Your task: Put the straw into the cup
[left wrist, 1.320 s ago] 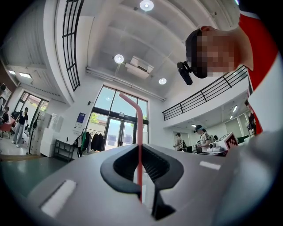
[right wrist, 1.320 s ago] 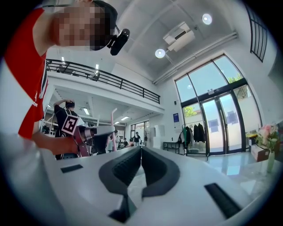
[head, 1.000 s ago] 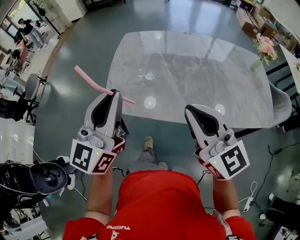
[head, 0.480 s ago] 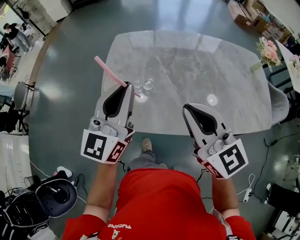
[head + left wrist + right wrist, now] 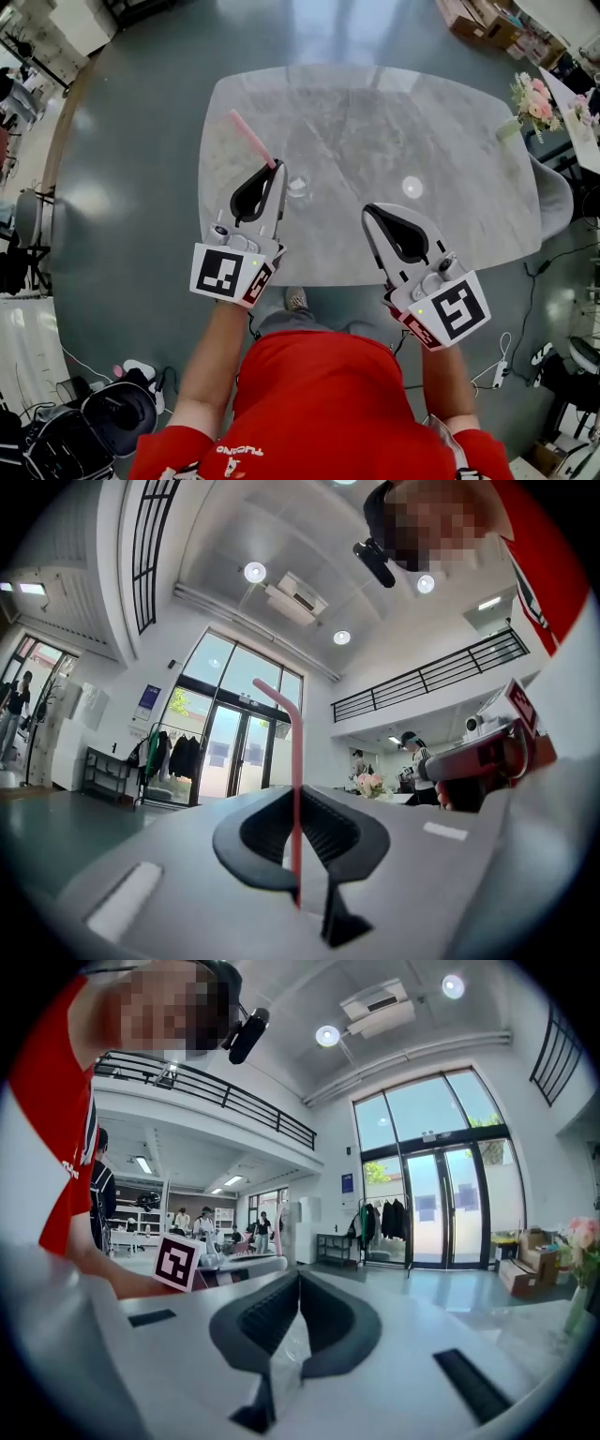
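Overhead, from the head view, the left tool point(image 5: 277, 171) is seen clenched on a pink straw point(image 5: 251, 138), which slants up and to the left from the jaw tips over the marble table point(image 5: 450, 159). A clear cup point(image 5: 298, 186) is seen standing on the table just beside the tip of that tool, on its right; the straw is held outside it. The cup is shown in neither gripper view. What the head view does not show is given by the left gripper view: the straw is pinched near its lower end between the closed ribbed pads, stands upright along the line of the jaws, and is bent over to the left at its top. In the right gripper view the right tool point(image 5: 298, 1277) is seen with its jaws pressed together at the tips and nothing gripped. Both tools are held out in front of the red shirt point(image 5: 319, 403), forearms roughly parallel, the left over the near part of the table and the right above its near edge, well apart from the cup. Pink flowers point(image 5: 535, 95) are seen beyond the far right corner.
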